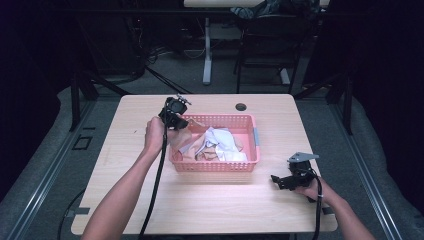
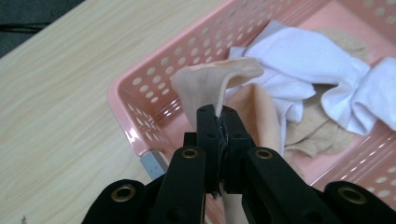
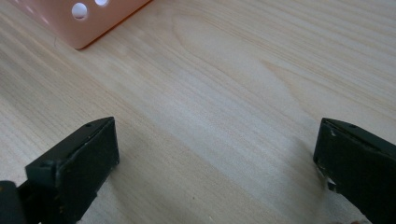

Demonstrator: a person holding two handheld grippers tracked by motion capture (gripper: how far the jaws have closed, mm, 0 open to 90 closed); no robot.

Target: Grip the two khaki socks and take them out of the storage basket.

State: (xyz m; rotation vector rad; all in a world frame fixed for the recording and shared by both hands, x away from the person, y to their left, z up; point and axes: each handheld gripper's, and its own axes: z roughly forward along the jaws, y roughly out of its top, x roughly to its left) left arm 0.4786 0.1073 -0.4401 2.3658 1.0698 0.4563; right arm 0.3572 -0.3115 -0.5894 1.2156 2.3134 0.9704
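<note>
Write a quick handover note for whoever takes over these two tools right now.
Left tool: shut on the beige sock, lifted over the pink basket's left end.
Right tool: open, holding nothing, low over bare table right of the basket.
In the basket: white socks and more beige ones, tangled.
Done: one sock gripped.
Left: probably take it out, then the others.

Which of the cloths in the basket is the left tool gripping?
The peach-coloured cloth, pinched in the left tool; the white ones lie loose.
</note>
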